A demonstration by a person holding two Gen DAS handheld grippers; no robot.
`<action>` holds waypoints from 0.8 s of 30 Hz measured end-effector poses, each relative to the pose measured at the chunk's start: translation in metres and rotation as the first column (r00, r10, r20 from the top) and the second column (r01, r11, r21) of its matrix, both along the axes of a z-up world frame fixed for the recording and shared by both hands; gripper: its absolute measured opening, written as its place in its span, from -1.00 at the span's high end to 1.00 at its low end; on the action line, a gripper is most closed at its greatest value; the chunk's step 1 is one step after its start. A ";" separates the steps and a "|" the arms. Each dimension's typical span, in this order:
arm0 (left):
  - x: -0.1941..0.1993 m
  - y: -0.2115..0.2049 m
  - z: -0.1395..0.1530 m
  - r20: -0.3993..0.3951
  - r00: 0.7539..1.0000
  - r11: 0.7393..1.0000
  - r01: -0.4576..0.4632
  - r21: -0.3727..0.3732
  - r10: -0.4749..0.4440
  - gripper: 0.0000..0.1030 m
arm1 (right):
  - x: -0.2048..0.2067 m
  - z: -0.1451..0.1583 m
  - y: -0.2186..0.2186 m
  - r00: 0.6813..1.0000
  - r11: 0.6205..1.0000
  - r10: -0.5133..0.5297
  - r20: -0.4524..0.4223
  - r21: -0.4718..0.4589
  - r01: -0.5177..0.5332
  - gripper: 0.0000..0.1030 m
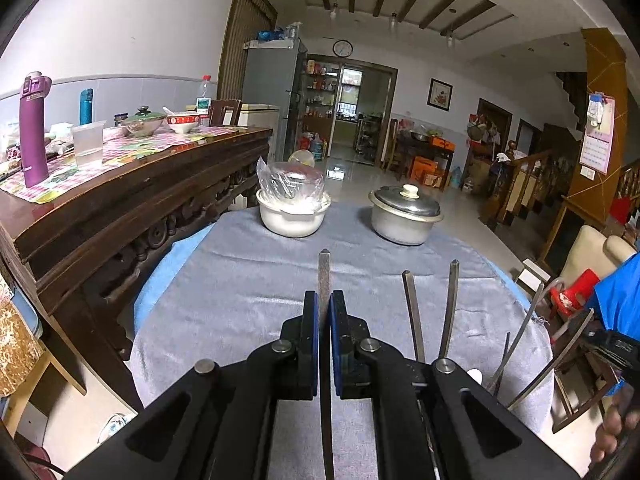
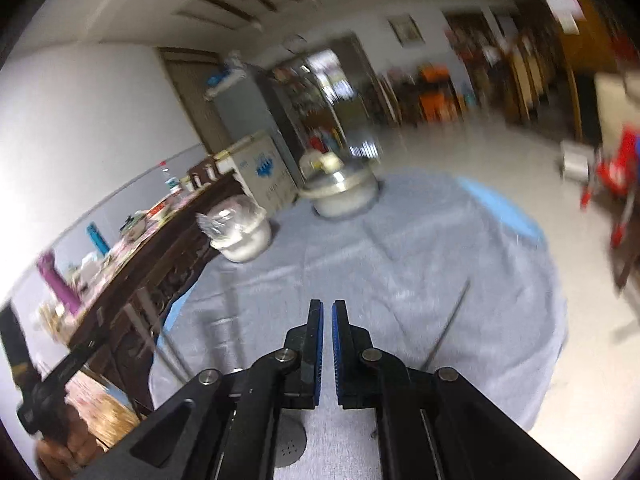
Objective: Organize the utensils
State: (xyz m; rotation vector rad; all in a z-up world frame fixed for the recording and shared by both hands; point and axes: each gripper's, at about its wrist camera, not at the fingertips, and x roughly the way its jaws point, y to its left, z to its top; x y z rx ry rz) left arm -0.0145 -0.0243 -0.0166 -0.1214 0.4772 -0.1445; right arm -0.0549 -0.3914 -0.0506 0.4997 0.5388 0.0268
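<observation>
In the left wrist view my left gripper [image 1: 324, 294] is shut on a flat metal utensil handle [image 1: 324, 270] that sticks up past the fingertips. To its right two more metal handles [image 1: 412, 312] [image 1: 452, 300] rise from behind the gripper's body, and thinner ones [image 1: 524, 332] lean further right. What they stand in is hidden. The right wrist view is blurred. There my right gripper [image 2: 328, 308] is shut with nothing between its pads, above the grey tablecloth [image 2: 440, 260]. A thin metal utensil [image 2: 452, 328] slants just right of it.
At the round table's far side stand a white pot holding a plastic-wrapped bowl [image 1: 292, 216] and a lidded metal pot [image 1: 404, 212]. A dark wooden sideboard [image 1: 120, 200] with bottles and bowls runs along the left. A blue sleeve [image 1: 620, 292] and a hand [image 1: 616, 428] are at the right edge.
</observation>
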 end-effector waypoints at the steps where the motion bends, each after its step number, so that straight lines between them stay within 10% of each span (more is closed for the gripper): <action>1: 0.002 0.000 0.000 -0.004 1.000 1.000 0.001 -0.002 -0.001 0.89 | 0.007 -0.007 -0.012 0.999 1.000 -0.016 -0.031 0.024 0.017 0.89; 9: 0.006 -0.006 0.002 0.002 1.000 1.000 -0.008 -0.003 0.008 0.89 | 0.090 -0.075 -0.096 0.911 0.987 -0.100 -0.399 0.075 0.141 0.74; 24: 0.014 -0.009 0.006 0.017 0.999 0.998 -0.036 0.050 0.035 0.89 | 0.189 -0.119 -0.095 0.748 0.971 -0.240 -0.619 -0.132 0.202 0.49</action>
